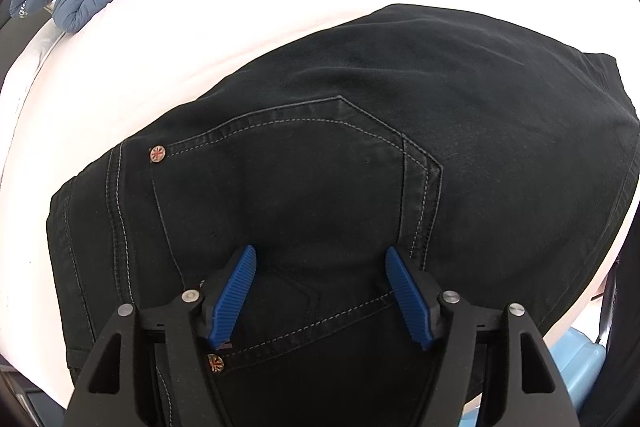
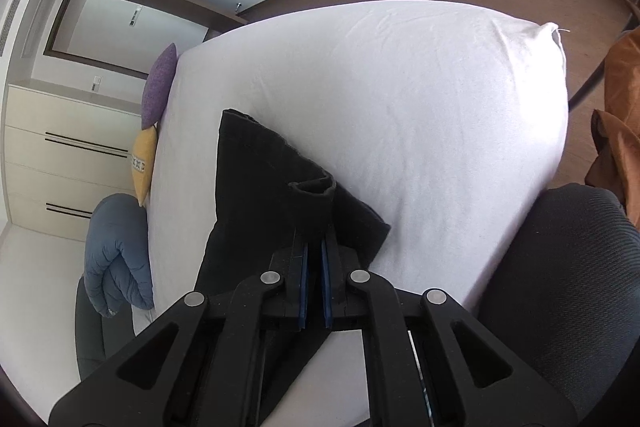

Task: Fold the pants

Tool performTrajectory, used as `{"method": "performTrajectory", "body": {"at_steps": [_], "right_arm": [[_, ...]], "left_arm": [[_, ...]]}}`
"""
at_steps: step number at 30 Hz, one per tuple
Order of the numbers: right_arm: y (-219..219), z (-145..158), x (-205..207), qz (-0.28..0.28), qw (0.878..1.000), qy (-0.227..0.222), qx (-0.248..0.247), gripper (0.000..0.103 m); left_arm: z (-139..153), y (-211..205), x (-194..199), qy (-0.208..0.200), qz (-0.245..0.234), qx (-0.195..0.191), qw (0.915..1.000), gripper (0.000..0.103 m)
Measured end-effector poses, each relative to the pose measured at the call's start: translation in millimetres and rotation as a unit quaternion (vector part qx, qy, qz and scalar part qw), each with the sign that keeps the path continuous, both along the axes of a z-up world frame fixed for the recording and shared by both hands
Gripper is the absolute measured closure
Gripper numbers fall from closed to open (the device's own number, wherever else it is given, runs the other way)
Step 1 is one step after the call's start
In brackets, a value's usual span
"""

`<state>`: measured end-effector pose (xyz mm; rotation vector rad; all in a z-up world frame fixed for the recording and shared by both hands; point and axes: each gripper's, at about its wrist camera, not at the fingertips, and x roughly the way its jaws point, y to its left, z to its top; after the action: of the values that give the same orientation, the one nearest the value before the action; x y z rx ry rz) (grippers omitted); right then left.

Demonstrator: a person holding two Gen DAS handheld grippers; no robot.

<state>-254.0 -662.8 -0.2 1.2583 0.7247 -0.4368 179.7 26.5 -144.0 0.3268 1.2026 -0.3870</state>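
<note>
The right gripper (image 2: 314, 263) is clamped on the hem end of the black pants (image 2: 256, 187), its blue pads pinching a bunched roll of leg fabric that stands up just past the fingertips. The left gripper (image 1: 320, 291) hangs with its jaws apart over the seat of the pants (image 1: 360, 155), above the back pocket (image 1: 288, 179) near the waist, gripping nothing; whether its tips rest on the cloth cannot be told. The pants lie on the white bed (image 2: 420, 87), already doubled leg on leg. The step in hand looks like the lengthwise fold: carrying the hem toward the waist. The next move likely calls for the right gripper to bring the hem over and lay it square near the waistband, while the left steadies the seat so the cloth does not slide.
</note>
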Motion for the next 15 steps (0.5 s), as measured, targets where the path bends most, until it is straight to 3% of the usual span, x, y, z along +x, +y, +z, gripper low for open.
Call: {"method": "performTrajectory", "body": {"at_steps": [3,7,11,15], "right_arm": [[-31,-4,-16,-0.011,1.000,0.009,0.006,0.099],[-44,3,-33,-0.017,0.999,0.037,-0.034,0.099],[-50,33,-49,-0.018,0.995,0.064,-0.070,0.098],[-28,79,-15,0.074,0.992,0.000,-0.101,0.098]], "left_arm": [[-2,2,1,-0.001,0.000,-0.001,1.0000,0.032],[-2,7,-3,-0.009,0.004,-0.003,0.9999,0.032],[5,5,-16,-0.018,0.009,0.006,0.9998,0.032],[28,-1,-31,-0.048,0.011,0.000,0.9988,0.032]]}}
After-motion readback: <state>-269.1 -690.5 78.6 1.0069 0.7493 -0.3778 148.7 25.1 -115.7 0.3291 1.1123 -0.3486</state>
